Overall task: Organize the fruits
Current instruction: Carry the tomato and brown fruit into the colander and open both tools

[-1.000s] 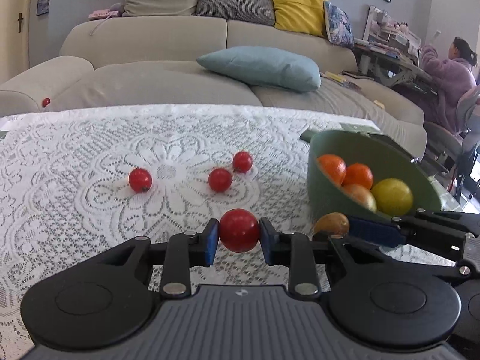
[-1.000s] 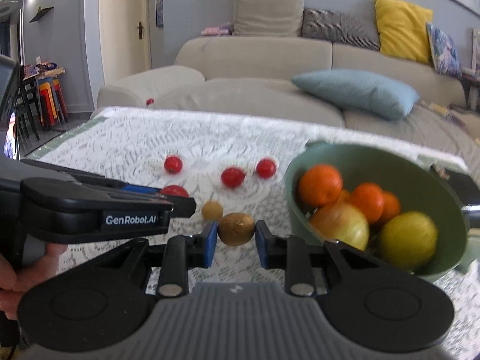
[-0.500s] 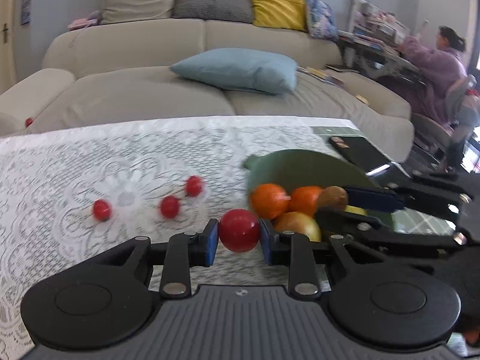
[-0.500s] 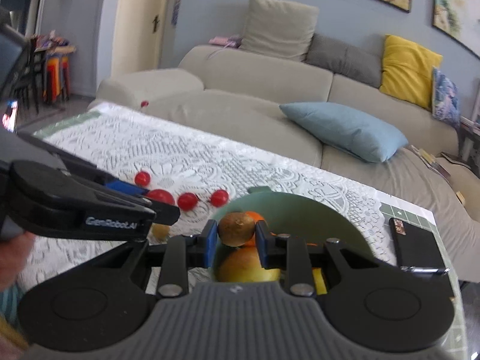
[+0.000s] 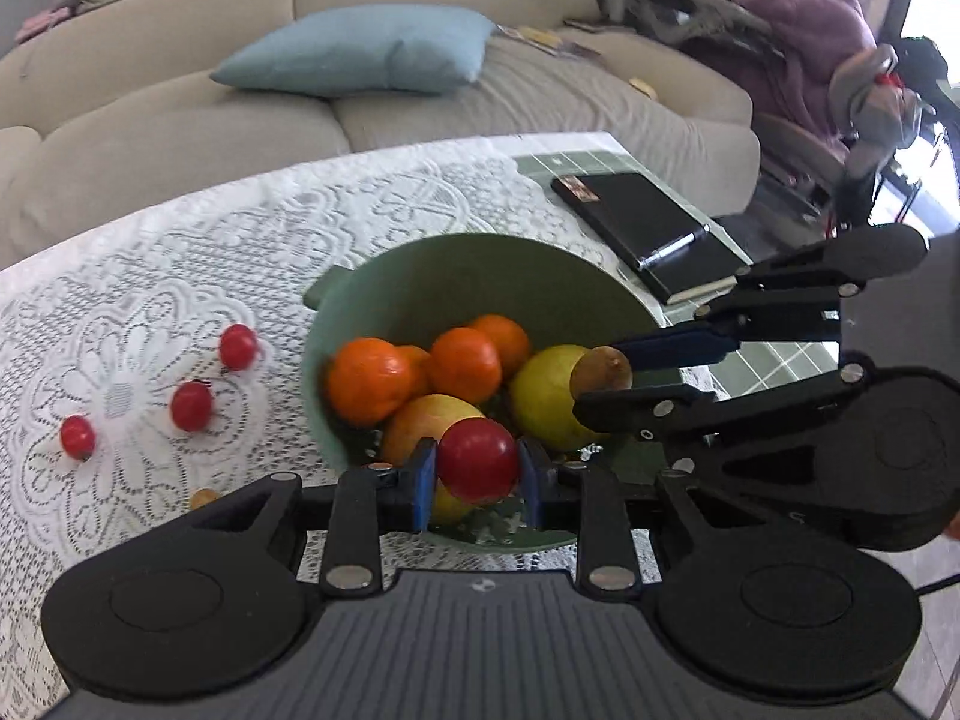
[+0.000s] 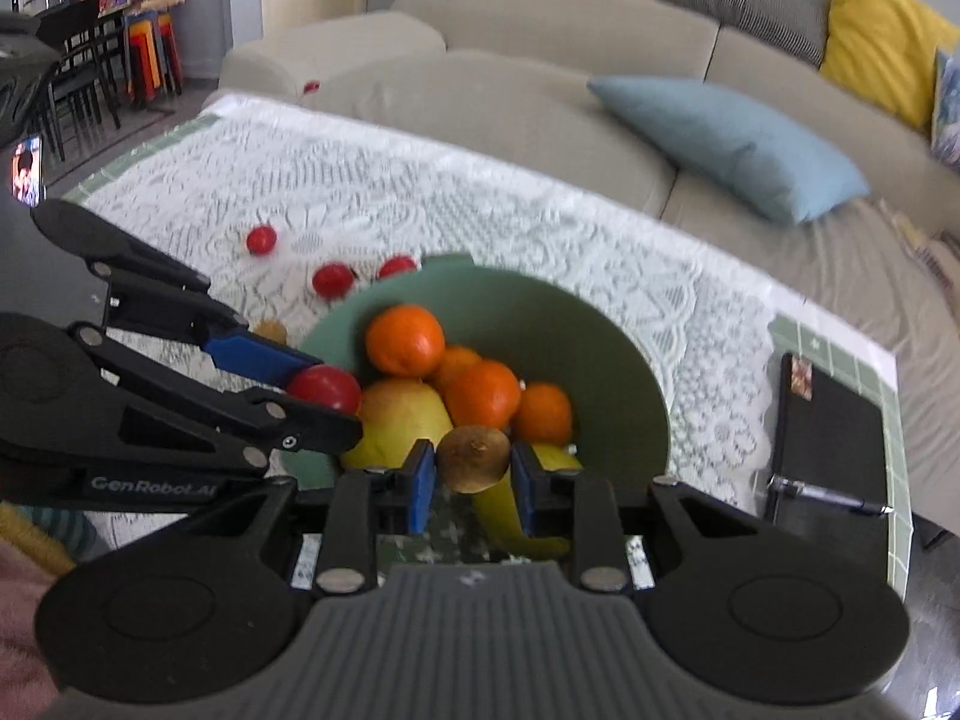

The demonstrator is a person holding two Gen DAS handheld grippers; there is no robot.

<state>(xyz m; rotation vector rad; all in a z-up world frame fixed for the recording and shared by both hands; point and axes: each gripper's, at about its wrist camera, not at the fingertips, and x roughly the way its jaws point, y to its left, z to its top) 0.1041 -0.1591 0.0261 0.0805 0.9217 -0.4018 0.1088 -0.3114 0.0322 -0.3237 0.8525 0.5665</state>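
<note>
Right wrist view: the right gripper (image 6: pixel 473 483) clamps a brown kiwi (image 6: pixel 473 458) above the green bowl (image 6: pixel 624 354) of oranges, while the left gripper (image 6: pixel 327 387), lettered "GenRobot.AI", pinches a red tomato (image 6: pixel 324 389) over the bowl's left rim.

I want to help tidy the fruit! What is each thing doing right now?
left gripper: shut on the red tomato, above the bowl.
right gripper: shut on the brown kiwi, above the bowl.
green bowl: upright, holds oranges and yellow fruit.
three small tomatoes: loose on the lace cloth.
</note>
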